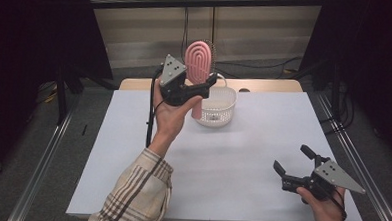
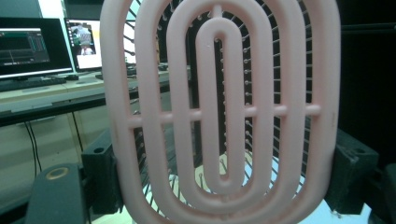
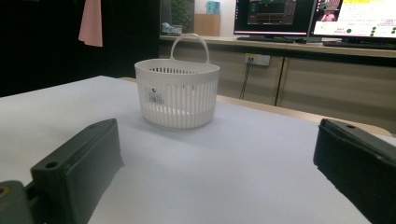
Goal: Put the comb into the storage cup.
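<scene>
Left tongs: one pink hairbrush

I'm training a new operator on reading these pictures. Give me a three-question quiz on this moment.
1. Which gripper holds the pink hairbrush?
2. True or false: the hairbrush already lies inside the white basket.
3. The right gripper is: A) shut on the basket, B) open and low over the white table, C) gripping the brush handle.

Key:
1. The left gripper, clamped across the brush head, which stands upright.
2. False; it is held up above the table, in front of the basket.
3. B.
</scene>
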`<state>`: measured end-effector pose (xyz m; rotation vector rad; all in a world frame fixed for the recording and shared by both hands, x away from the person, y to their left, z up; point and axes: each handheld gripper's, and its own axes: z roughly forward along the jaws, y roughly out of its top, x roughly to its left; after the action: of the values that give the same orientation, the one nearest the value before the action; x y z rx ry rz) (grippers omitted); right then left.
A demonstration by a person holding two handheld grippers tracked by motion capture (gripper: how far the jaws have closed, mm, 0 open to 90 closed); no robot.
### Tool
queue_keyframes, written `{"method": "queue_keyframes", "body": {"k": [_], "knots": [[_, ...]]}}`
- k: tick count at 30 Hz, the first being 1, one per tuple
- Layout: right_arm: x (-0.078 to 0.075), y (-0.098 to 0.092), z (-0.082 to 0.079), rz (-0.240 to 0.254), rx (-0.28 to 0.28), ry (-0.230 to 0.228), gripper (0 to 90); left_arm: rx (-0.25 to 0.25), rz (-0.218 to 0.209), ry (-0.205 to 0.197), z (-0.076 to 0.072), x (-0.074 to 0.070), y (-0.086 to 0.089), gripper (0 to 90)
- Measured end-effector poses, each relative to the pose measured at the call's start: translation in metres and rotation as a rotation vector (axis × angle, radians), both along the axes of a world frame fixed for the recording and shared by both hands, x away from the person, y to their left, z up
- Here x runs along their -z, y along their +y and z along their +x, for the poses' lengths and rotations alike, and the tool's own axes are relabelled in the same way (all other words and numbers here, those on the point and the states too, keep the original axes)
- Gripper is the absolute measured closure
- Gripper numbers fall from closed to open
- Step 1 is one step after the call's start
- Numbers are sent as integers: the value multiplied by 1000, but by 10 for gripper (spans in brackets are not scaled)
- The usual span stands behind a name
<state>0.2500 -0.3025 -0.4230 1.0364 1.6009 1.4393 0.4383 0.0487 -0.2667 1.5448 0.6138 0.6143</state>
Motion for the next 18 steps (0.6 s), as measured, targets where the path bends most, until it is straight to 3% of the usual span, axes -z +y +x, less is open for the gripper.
{"method": "queue_keyframes", "body": {"k": [7, 18], "knots": [[0, 0, 0, 3, 1, 0, 2, -5, -18, -4, 6, -6, -3, 192], [0, -1, 0, 2, 1, 1, 2, -7, -8, -19, 12, -12, -8, 192]]}}
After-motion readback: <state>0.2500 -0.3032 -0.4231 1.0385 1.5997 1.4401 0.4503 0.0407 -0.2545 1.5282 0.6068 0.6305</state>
